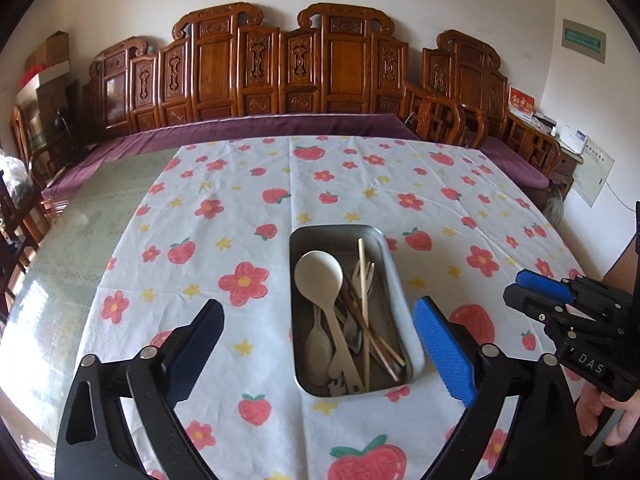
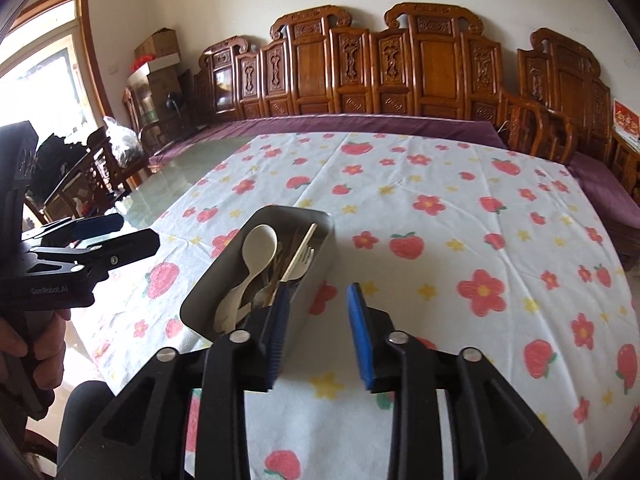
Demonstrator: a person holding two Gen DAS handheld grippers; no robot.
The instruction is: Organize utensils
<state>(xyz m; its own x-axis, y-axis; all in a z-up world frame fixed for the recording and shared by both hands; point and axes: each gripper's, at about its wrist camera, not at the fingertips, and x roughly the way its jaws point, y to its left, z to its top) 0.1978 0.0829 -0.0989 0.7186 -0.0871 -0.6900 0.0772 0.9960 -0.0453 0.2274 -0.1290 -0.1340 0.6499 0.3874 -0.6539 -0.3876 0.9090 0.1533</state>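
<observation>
A metal tray (image 1: 394,276) sits on the flowered tablecloth and holds a large cream spoon (image 1: 320,276), a smaller spoon (image 1: 318,346), a fork (image 1: 362,276) and several chopsticks (image 1: 364,300). My left gripper (image 1: 316,340) is open and empty, its fingers to either side of the tray, above it. My right gripper (image 2: 316,320) is open and empty, just right of the tray (image 2: 208,280) near its front end; it also shows in the left wrist view (image 1: 524,284). The left gripper shows in the right wrist view (image 2: 120,232), to the left of the tray.
The tablecloth (image 1: 248,208) covers most of a glass-topped table (image 1: 100,208). A carved wooden bench (image 1: 280,72) with a purple cushion runs along the far edge. Chairs and boxes (image 2: 156,64) stand at the left, by a window.
</observation>
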